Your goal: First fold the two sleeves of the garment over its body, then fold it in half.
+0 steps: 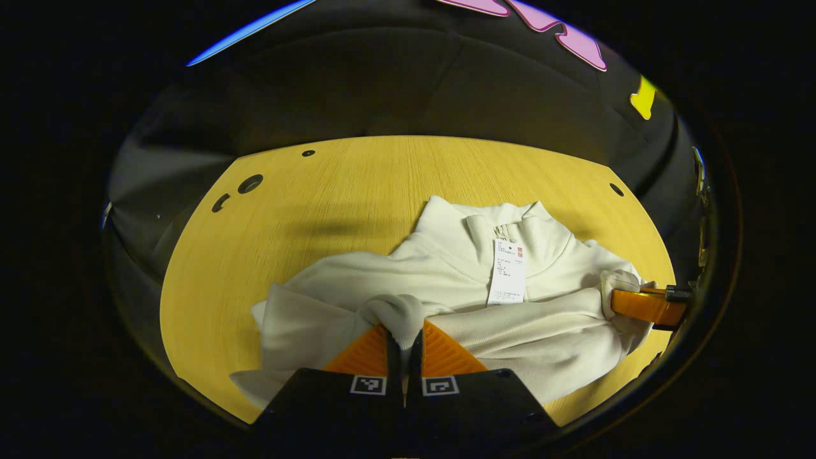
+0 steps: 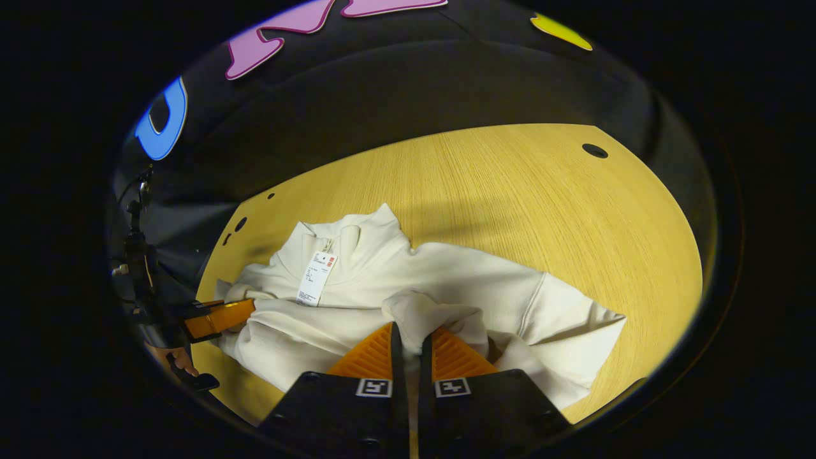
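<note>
Pinching a bunch of cream fabric each, both grippers were clamped narrow on the garment (image 1: 459, 299). In the left gripper view, the left gripper (image 1: 405, 338) sat at bottom center with a wad of cloth squeezed between its fingers, while the right gripper (image 1: 644, 305) poked in from the right edge, gripping the fabric there. The garment lay rumpled on the wooden table (image 1: 331, 191), lower middle of the frame, collar up top with a paper tag (image 1: 508, 273) hanging off it. In the right gripper view, a hand (image 2: 178, 360) showed at lower left.
</note>
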Motion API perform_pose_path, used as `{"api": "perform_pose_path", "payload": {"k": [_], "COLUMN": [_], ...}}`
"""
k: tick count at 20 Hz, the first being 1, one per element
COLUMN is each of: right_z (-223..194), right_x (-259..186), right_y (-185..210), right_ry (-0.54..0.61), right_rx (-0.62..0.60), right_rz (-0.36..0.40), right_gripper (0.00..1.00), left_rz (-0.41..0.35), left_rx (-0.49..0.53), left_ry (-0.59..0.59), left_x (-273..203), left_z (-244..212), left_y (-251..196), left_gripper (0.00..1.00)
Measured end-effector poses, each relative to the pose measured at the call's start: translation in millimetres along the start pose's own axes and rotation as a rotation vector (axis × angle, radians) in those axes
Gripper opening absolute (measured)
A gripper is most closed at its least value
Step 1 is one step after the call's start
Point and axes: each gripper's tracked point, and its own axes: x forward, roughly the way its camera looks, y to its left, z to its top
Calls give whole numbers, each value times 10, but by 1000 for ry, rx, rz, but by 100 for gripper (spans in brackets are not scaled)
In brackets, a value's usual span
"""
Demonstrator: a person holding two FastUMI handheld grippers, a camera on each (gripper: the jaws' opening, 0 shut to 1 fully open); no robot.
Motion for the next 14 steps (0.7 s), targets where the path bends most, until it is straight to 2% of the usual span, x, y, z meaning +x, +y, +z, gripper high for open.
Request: {"api": "perform_pose_path", "payload": {"k": [5, 7, 8, 10, 11, 13, 14], "right_z": [-15, -9, -14, 20, 38, 82, 100], "right_x": [37, 18, 20, -31, -63, -131, -175], "right_y": [8, 7, 10, 6, 28, 90, 96], "right_ry": [3, 6, 5, -3, -8, -29, -40], "right_rx": [-52, -90, -93, -72, -63, -63, -69], "right_rz": [-31, -49, -53, -69, -66, -46, -45], "right_gripper": [16, 19, 23, 40, 40, 63, 67], "left_rz": [-3, 8, 8, 16, 23, 48, 62], "left_rx": [16, 29, 30, 35, 38, 44, 58], "left_ry": [22, 32, 34, 44, 46, 33, 3], "left_x": [53, 58, 47, 23, -6, -75, -123], "left_z": [-40, -59, -61, -72, -61, -40, 11], "left_y": [-11, -1, 5, 6, 8, 22, 30], "left_gripper": [7, 10, 27, 28, 29, 32, 37]}}
